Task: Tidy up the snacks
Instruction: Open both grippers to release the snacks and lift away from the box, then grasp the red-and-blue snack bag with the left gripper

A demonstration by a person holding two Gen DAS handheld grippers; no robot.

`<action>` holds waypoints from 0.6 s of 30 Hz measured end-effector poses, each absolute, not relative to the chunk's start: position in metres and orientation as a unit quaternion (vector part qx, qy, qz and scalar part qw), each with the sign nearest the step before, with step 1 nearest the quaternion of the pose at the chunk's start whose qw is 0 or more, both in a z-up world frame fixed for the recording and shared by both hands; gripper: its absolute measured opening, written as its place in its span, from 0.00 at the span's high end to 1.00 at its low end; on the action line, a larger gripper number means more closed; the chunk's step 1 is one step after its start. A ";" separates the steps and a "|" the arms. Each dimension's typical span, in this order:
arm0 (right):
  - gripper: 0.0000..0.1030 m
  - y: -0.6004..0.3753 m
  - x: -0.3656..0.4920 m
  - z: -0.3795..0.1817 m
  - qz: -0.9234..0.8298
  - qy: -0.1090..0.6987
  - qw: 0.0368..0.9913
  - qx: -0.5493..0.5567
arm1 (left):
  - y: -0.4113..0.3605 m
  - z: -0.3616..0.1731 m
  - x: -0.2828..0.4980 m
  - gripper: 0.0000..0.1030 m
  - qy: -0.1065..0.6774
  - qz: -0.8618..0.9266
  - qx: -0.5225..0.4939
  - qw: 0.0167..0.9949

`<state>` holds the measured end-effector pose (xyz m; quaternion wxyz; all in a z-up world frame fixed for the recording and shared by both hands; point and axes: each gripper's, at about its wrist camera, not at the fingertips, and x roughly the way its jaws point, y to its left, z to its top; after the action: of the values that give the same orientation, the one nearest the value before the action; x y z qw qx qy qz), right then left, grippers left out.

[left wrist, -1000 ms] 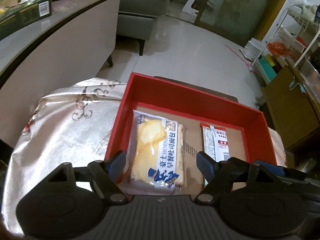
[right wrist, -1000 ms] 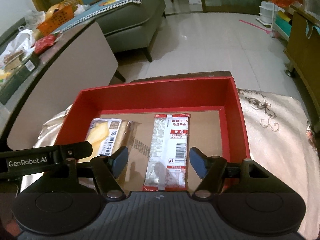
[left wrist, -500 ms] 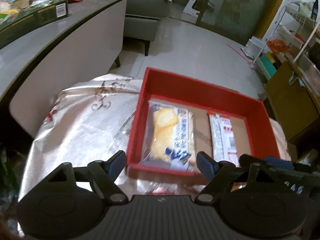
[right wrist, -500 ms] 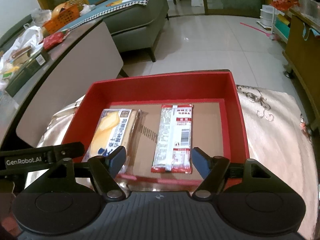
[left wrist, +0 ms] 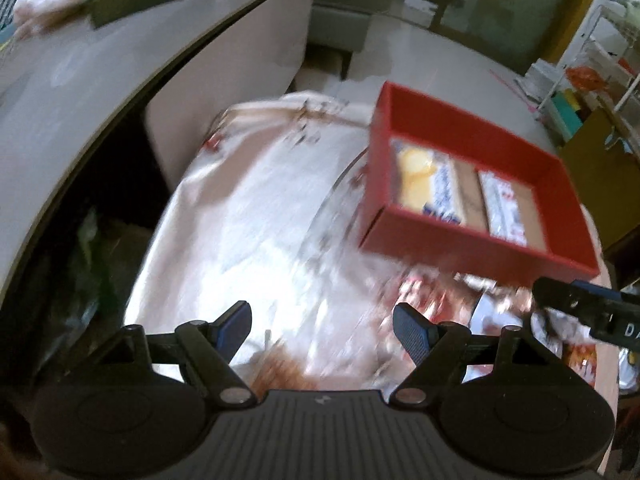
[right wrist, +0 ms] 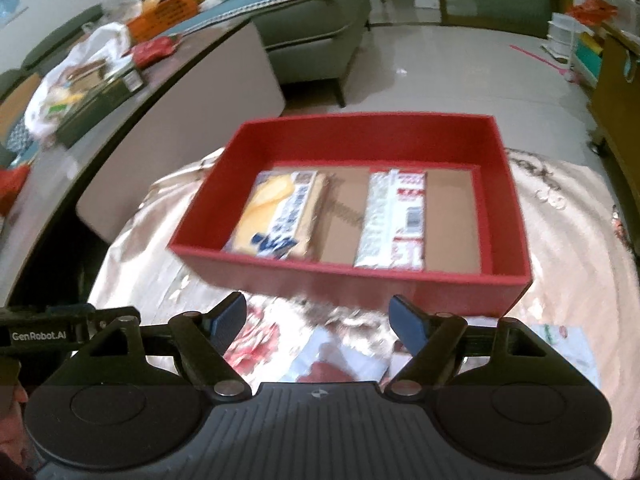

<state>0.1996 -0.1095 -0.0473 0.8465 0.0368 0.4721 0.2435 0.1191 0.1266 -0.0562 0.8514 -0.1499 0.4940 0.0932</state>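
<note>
A red box (right wrist: 496,184) (left wrist: 472,248) stands on a shiny cloth-covered table (right wrist: 568,248). Inside lie a yellow and blue snack pack (right wrist: 280,212) (left wrist: 424,184) on the left and a white and red packet (right wrist: 394,216) (left wrist: 502,208) on the right. My right gripper (right wrist: 318,320) hangs in front of the box's near wall, its jaws opening with nothing between them. Blurred loose snack packets (right wrist: 332,356) lie under it. My left gripper (left wrist: 322,326) stands open and empty over the cloth (left wrist: 256,224), left of the box. Red-patterned packets (left wrist: 440,300) lie near its right finger.
A long grey counter (right wrist: 172,76) with bags and boxes runs along the left. A grey sofa (right wrist: 320,36) stands behind the table, with tiled floor beyond. Shelves and a wooden cabinet (right wrist: 616,80) are on the right. The other gripper's bar (left wrist: 588,308) shows at the left wrist view's right edge.
Both grippers have drawn back from over the box to the cloth in front of it. The left one also swung left. The right jaws have spread wider. Both packs stay in the box.
</note>
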 end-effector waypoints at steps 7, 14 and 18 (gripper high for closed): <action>0.15 -0.099 0.172 -0.049 0.271 0.479 0.835 0.021 | 0.133 -0.074 0.091 0.31 0.547 0.090 -0.102 0.826; 0.15 -0.091 0.151 -0.049 0.292 0.485 0.824 0.004 | 0.124 -0.095 0.086 0.31 0.598 0.032 -0.065 0.798; 0.15 -0.090 0.148 -0.049 0.296 0.488 0.821 -0.002 | 0.106 -0.103 0.089 0.26 0.614 0.002 0.009 0.789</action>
<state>0.1478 -0.0902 -0.0490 0.8210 -0.0017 0.4880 0.2964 0.0893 0.1056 -0.1031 0.7891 0.0088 0.6141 0.0019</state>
